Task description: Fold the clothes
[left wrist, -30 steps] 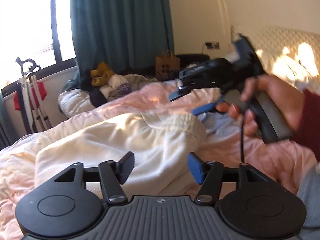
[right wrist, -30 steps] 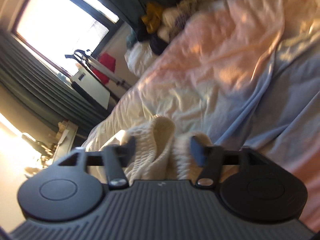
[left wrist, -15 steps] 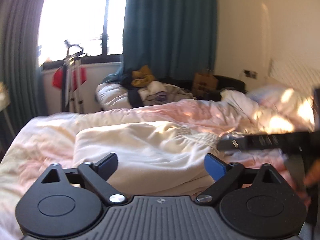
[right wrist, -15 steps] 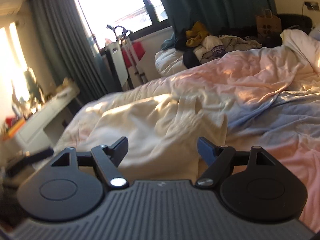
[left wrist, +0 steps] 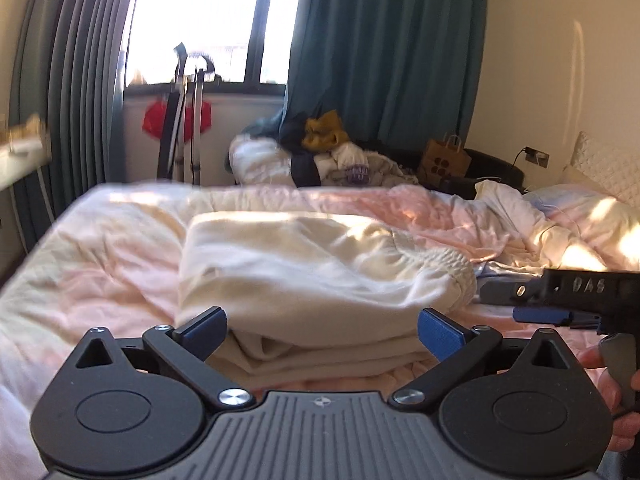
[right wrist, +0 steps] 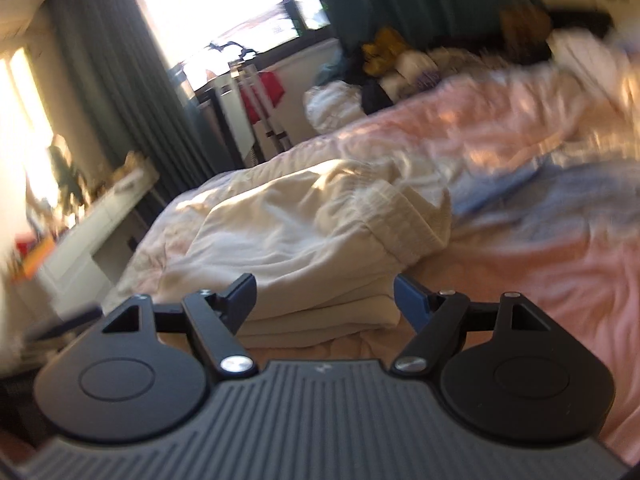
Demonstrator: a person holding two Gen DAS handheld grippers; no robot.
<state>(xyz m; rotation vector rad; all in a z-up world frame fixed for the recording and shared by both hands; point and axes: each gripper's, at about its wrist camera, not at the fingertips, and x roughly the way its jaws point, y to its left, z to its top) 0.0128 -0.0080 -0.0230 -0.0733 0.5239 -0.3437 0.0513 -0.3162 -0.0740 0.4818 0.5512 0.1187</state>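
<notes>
Both my tongs had drawn back from the cream garment (left wrist: 320,276) since a second earlier, when my right pair straddled its ribbed waistband; now each stood wide open and gripped nothing. My left gripper (left wrist: 322,334) hovered at the near edge of the folded stack, which lay on the pink duvet (left wrist: 100,280) toward the foot of the bed. My right gripper (right wrist: 324,298) faced that same stack from its other corner, the waistband (right wrist: 408,216) lying up and to the right.

Only my left view caught the right tongs from outside (left wrist: 560,300), low at the right edge, with my right hand (left wrist: 612,396) on the handle and cut off by the frame. Only my right view showed the cluttered desk (right wrist: 92,216) at the left. Beyond the bed, a heap of clothes (left wrist: 332,156) sat under the teal curtain (left wrist: 384,52).

My right view was blurred throughout. Raised characters on the right tongs' body looked like "0A5", though I could not read them surely.
</notes>
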